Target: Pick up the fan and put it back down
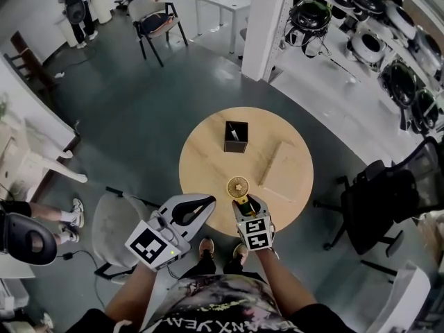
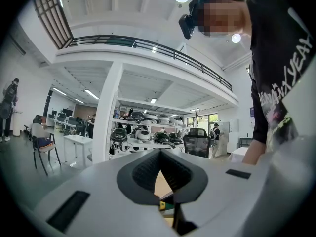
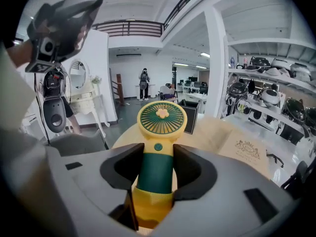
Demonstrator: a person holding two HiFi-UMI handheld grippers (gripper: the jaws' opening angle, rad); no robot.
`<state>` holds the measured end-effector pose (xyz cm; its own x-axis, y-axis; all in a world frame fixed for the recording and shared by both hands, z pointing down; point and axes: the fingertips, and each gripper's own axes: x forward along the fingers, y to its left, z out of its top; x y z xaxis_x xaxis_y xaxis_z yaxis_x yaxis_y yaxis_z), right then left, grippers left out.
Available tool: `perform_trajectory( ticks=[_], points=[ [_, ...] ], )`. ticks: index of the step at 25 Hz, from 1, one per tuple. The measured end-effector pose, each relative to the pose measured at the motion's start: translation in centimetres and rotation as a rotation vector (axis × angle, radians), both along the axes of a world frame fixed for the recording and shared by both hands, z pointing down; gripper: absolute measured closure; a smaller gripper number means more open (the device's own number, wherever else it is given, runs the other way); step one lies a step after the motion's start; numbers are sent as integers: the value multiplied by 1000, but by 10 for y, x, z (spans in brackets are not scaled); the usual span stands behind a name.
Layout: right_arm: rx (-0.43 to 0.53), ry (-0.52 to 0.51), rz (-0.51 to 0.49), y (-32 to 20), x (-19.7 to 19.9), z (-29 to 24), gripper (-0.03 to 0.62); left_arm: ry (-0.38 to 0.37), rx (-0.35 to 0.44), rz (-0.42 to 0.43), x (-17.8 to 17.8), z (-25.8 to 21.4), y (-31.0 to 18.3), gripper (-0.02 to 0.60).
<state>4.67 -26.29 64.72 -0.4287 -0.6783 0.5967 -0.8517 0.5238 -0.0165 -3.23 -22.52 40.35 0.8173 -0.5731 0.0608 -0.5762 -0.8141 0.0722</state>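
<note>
A small hand-held fan [image 1: 238, 186] has a yellow round head, a green handle and a yellow base. My right gripper [image 1: 244, 201] is shut on its handle, and the fan hangs over the near edge of the round wooden table [image 1: 208, 151]. In the right gripper view the fan [image 3: 159, 132] stands upright, the right gripper [image 3: 157, 169] pressing the green handle from both sides. My left gripper [image 1: 207, 201] hovers left of the fan, beside the table's near edge, with its tips together and nothing in them. The left gripper [image 2: 159, 174] points level across the room.
On the table stand a black square holder [image 1: 236, 136] and a flat wooden box [image 1: 286, 165]. A grey chair [image 1: 114, 224] sits near left, a black office chair [image 1: 388, 200] to the right. A white pillar [image 1: 267, 26] and shelves of round devices [image 1: 361, 19] lie beyond.
</note>
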Motion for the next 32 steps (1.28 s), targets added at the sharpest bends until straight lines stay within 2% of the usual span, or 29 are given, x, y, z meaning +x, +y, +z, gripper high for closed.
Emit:
perform_trajectory(
  ticks=[11, 18, 32],
  points=[
    [211, -97, -32, -6, 4, -118, 411, 9, 5, 8, 4, -6, -4, 569],
    [397, -80, -100, -2, 9, -166, 410, 12, 16, 14, 8, -6, -3, 569],
    [589, -241, -175, 30, 5, -265, 410, 15, 19, 22, 11, -10, -1, 569]
  ],
)
